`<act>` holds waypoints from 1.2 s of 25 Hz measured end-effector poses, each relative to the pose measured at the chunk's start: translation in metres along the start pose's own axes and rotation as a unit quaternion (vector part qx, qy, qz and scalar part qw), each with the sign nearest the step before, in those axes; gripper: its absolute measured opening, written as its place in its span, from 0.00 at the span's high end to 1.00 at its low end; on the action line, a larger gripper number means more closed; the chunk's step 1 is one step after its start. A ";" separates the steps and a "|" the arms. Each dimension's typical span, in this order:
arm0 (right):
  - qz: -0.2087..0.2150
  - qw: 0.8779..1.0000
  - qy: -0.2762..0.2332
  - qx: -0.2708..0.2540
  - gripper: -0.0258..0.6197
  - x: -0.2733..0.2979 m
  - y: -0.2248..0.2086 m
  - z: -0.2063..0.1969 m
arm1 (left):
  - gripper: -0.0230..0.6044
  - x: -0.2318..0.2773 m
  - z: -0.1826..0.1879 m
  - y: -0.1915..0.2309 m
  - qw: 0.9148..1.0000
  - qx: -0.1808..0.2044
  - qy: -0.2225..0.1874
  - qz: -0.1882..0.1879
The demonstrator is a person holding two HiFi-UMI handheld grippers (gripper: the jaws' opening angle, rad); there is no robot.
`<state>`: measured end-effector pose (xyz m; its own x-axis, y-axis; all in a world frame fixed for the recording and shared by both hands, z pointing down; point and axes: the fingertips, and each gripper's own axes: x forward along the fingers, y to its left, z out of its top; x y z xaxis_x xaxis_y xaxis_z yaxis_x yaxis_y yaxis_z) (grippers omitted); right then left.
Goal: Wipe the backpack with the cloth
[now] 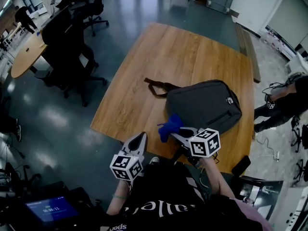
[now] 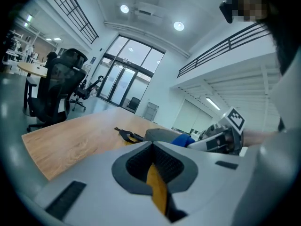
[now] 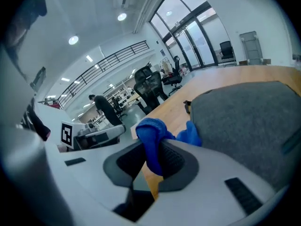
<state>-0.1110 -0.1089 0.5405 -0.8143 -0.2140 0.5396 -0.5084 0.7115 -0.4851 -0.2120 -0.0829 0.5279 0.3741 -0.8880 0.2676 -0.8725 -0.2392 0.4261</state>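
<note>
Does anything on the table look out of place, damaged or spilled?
Nothing is spilled or damaged. The backpack lies flat on the table, with one strap trailing loose over the wood. The blue cloth hangs bunched from the right gripper.

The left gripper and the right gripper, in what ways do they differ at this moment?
The right gripper is shut on the blue cloth, while the left gripper is shut on nothing. The right gripper is beside the backpack, while the left gripper is off to its side, at the near edge of the table. Both carry a marker cube.
</note>
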 end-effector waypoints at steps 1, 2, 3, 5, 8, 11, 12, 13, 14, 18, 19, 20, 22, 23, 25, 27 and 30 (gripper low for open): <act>-0.004 1.000 -0.006 0.012 0.86 -0.006 0.002 -0.006 | 0.97 0.001 0.000 -0.003 1.000 0.001 0.002 -0.005; -0.008 1.000 -0.012 0.024 0.86 -0.012 0.004 -0.013 | 0.97 0.002 0.000 -0.006 1.000 0.002 0.004 -0.009; -0.012 0.999 -0.016 0.035 0.86 -0.018 0.006 -0.020 | 0.97 0.002 0.000 -0.009 1.000 0.003 0.005 -0.015; -0.020 0.998 -0.021 0.057 0.86 -0.031 0.010 -0.037 | 0.97 0.004 -0.001 -0.017 1.000 0.007 0.010 -0.027; -0.035 0.995 -0.029 0.092 0.86 -0.050 0.012 -0.063 | 0.97 0.008 -0.007 -0.029 0.999 0.013 0.022 -0.048; -0.053 0.991 -0.033 0.120 0.86 -0.058 0.006 -0.081 | 0.97 0.019 -0.009 -0.029 0.997 0.016 0.031 -0.063; -0.059 0.990 -0.032 0.127 0.86 -0.060 0.004 -0.085 | 0.97 0.022 -0.009 -0.028 0.997 0.017 0.032 -0.066; -0.064 0.989 -0.031 0.132 0.86 -0.063 0.003 -0.089 | 0.97 0.024 -0.009 -0.028 0.997 0.018 0.034 -0.069; -0.069 0.988 -0.030 0.135 0.86 -0.066 0.002 -0.090 | 0.97 0.025 -0.010 -0.029 0.997 0.019 0.035 -0.072; -0.059 0.991 -0.047 0.109 0.86 -0.077 0.006 -0.063 | 0.97 0.029 -0.013 -0.035 0.996 0.022 0.042 -0.081; -0.052 0.993 -0.053 0.092 0.86 -0.078 0.008 -0.048 | 0.97 0.029 -0.013 -0.036 0.996 0.022 0.043 -0.081; -0.044 0.995 -0.059 0.072 0.86 -0.078 0.010 -0.031 | 0.97 0.029 -0.013 -0.036 0.996 0.023 0.043 -0.080; -0.030 0.997 -0.069 0.023 0.86 -0.076 0.013 0.006 | 0.97 0.028 -0.012 -0.035 0.996 0.024 0.041 -0.076; -0.024 0.997 -0.073 -0.002 0.86 -0.073 0.013 0.025 | 0.97 0.026 -0.010 -0.035 0.996 0.024 0.040 -0.074; -0.018 0.996 -0.078 -0.047 0.86 -0.065 0.010 0.063 | 0.97 0.024 -0.006 -0.032 0.997 0.023 0.034 -0.067; -0.024 0.993 -0.077 -0.088 0.86 -0.054 -0.003 0.097 | 0.97 0.022 -0.003 -0.030 0.998 0.021 0.029 -0.059; -0.047 0.987 -0.070 -0.137 0.86 -0.038 -0.030 0.137 | 0.97 0.019 -0.002 -0.031 0.999 0.018 0.020 -0.044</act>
<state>-0.1029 -0.2133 0.4402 -0.8070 -0.3650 0.4643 -0.5050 0.8340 -0.2222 -0.1773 -0.0911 0.5214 0.4614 -0.8465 0.2657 -0.8464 -0.3302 0.4179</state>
